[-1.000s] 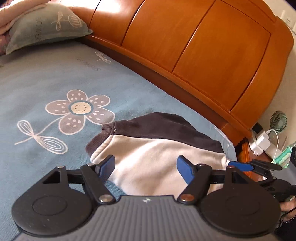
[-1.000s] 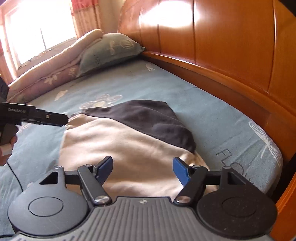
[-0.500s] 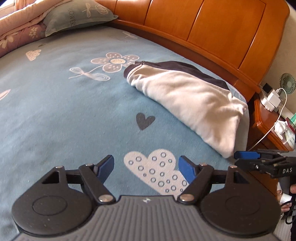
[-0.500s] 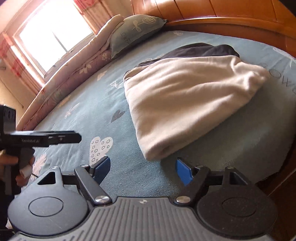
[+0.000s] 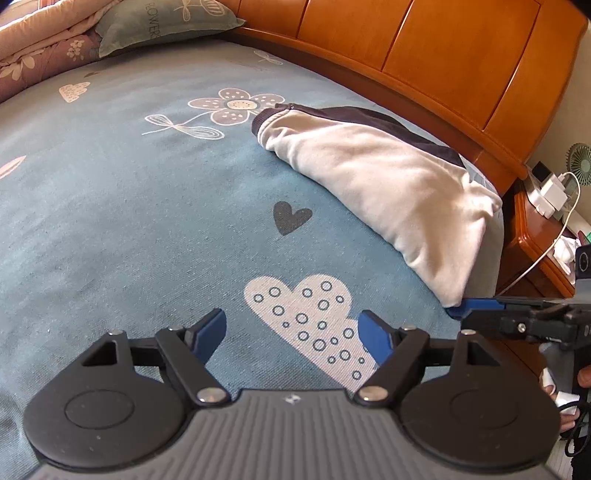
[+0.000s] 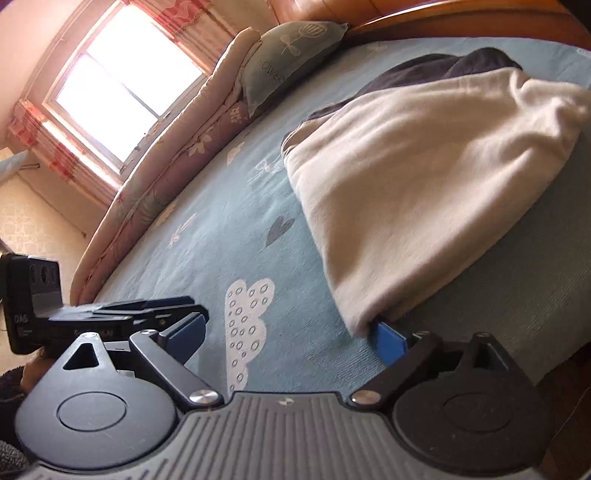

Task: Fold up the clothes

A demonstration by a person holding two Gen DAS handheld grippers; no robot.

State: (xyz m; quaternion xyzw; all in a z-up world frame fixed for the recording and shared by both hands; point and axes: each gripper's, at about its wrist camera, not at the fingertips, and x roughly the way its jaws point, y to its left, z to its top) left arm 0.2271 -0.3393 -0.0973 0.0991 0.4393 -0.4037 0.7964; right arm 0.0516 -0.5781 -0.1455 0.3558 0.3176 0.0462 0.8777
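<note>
A folded cream garment with a dark back panel (image 5: 388,184) lies on the blue patterned bedsheet (image 5: 147,221), close to the headboard. My left gripper (image 5: 291,326) hovers open over a white heart print, well short of the garment, with nothing between its fingers. In the right wrist view the same garment (image 6: 424,184) fills the upper right. My right gripper (image 6: 286,332) is tilted and its jaws are opening; nothing is between them, though the right fingertip (image 6: 386,338) sits against the garment's near corner. The left gripper's tool (image 6: 129,310) shows at the left.
An orange wooden headboard (image 5: 424,48) curves along the far side of the bed. A grey-green pillow (image 5: 162,22) and a rolled quilt (image 5: 44,40) lie at the far end. A nightstand (image 5: 535,236) with chargers and cables and a small fan (image 5: 580,164) stand to the right.
Both grippers have drawn back from the garment toward the bed's near edge. The right gripper has rolled and its jaws stand wider. The garment lies still, folded.
</note>
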